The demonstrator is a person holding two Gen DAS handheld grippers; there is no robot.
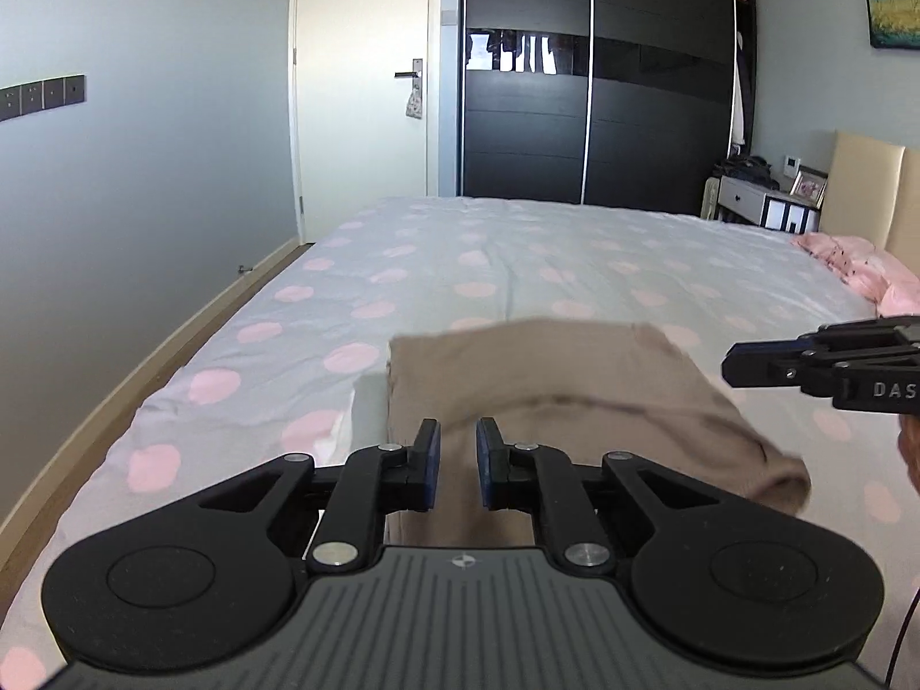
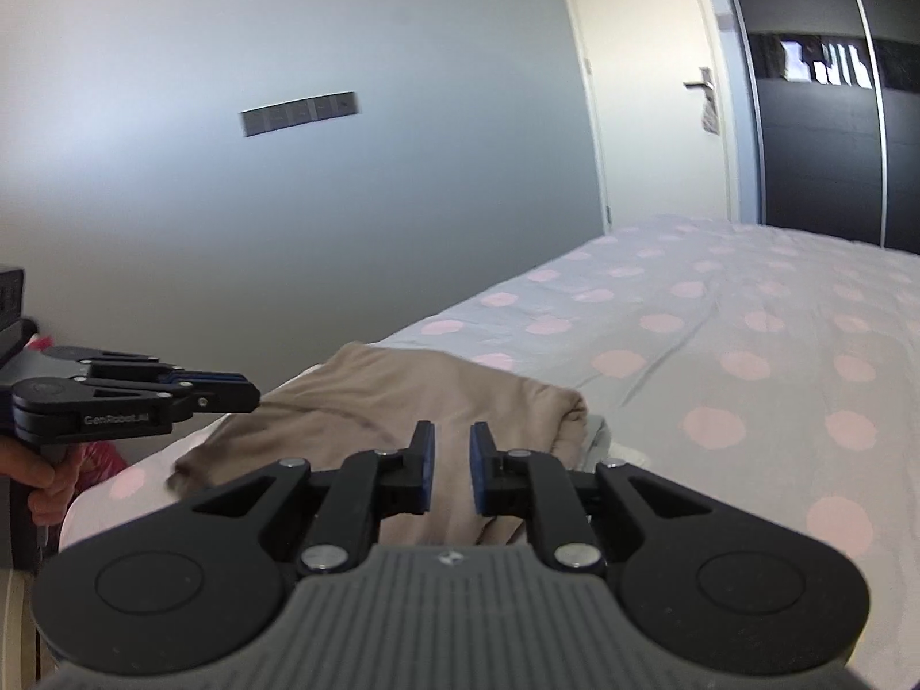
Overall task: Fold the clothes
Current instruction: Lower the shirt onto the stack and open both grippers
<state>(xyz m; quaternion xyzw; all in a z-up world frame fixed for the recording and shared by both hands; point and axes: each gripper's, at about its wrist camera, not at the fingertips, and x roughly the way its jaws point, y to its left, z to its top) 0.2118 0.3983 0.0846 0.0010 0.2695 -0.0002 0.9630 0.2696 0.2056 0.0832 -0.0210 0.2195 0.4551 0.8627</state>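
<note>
A beige garment (image 1: 575, 379) lies folded over on the bed, near the front edge; its lower edge is blurred. In the right wrist view the beige garment (image 2: 437, 391) rests partly on a pale folded piece (image 2: 598, 431). My left gripper (image 1: 458, 431) hovers just over the garment's near side, jaws a narrow gap apart with nothing clamped between them. From the right wrist view the left gripper (image 2: 253, 397) sits at the garment's left edge. My right gripper (image 2: 452, 434) also stands narrowly open above the cloth, and the right gripper (image 1: 725, 368) shows side-on at the garment's right.
The bed (image 1: 517, 253) has a pale sheet with pink dots. A pink pillow (image 1: 862, 270) lies far right by the headboard. A dark wardrobe (image 1: 575, 86), a door (image 1: 362, 86) and a nightstand (image 1: 747, 201) stand behind. A hand (image 2: 46, 489) holds the left gripper's handle.
</note>
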